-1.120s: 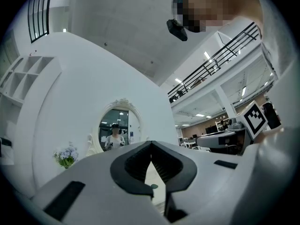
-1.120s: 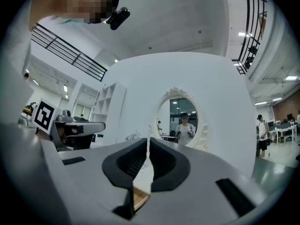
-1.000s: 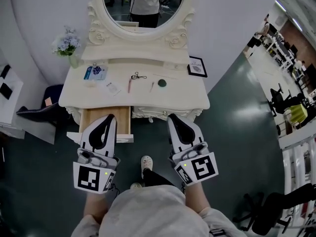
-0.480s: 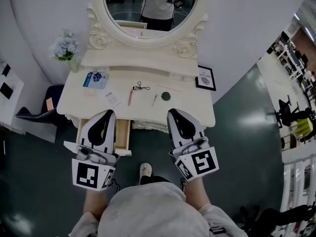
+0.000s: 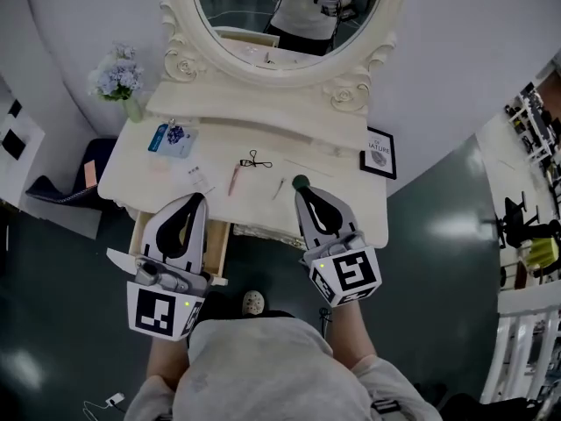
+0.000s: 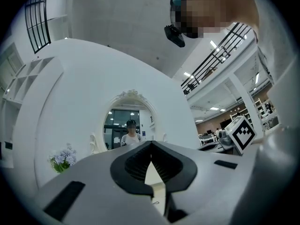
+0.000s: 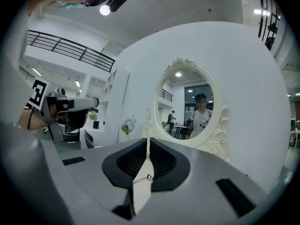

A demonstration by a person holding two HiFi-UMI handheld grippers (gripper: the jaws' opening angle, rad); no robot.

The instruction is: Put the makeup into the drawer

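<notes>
Drawer (image 5: 219,248) interior mostly under the left hand-held gripper (image 5: 195,198); mirror (image 5: 289,16) top past the upper edge.

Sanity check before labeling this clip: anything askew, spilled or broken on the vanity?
Nothing stands out. The drawer is pulled open, which fits the task. The eyelash curler, pink pencil and round dark compact lie loose on the vanity top. No spill or damage is visible.

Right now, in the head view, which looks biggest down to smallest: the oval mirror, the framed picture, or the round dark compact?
Largest: oval mirror, though its top is cut off by the picture's edge.
Then: framed picture.
Smallest: round dark compact.
</notes>
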